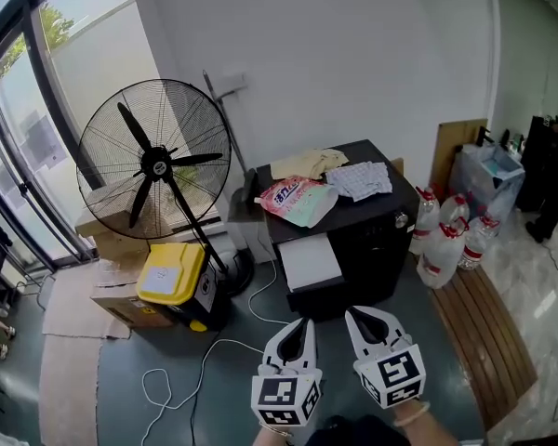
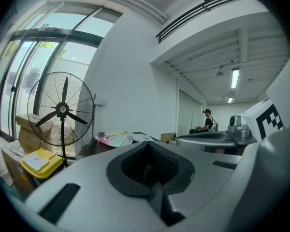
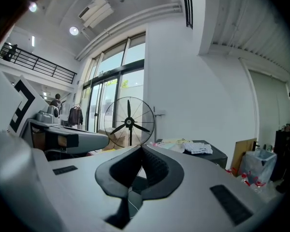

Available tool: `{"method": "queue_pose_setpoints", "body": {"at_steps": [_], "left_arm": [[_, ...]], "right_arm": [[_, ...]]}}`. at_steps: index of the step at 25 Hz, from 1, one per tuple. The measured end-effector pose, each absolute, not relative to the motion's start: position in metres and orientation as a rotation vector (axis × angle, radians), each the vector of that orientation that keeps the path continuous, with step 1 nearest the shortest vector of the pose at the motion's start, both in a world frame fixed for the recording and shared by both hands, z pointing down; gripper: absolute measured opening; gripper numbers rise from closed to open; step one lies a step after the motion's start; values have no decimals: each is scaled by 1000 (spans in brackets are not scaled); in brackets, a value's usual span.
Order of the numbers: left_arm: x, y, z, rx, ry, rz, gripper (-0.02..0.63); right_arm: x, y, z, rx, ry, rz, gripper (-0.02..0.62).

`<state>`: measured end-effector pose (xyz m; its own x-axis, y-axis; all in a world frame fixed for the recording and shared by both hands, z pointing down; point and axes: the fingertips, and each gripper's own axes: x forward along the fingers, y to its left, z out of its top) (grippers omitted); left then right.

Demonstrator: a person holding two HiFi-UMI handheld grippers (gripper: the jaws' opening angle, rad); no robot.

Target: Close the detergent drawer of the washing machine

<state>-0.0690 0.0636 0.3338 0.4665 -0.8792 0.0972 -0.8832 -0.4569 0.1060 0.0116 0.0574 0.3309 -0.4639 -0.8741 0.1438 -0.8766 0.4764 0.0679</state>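
The closing has not begun: the detergent drawer [image 1: 309,260], which seems to be the white panel jutting from the near left side of the black washing machine [image 1: 377,219] on the floor [image 1: 167,365], is not yet pushed in. The left gripper [image 1: 303,324] and right gripper [image 1: 352,315] hover side by side short of it, pointing almost level toward the machine, each with jaws pressed together on nothing

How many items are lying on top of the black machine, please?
3, all in plain sight: a beige cloth at the back, a pink pouch front left, a patterned cloth to the right.
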Motion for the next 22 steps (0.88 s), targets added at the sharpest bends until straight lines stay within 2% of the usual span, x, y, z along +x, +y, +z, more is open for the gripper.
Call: {"method": "queue_pose_setpoints", "body": {"at_steps": [22], "left_arm": [[-60, -31, 430, 2474, -1594, 50, 14]], "right_arm": [[13, -39, 419, 1407, -2552, 8, 25]]}}
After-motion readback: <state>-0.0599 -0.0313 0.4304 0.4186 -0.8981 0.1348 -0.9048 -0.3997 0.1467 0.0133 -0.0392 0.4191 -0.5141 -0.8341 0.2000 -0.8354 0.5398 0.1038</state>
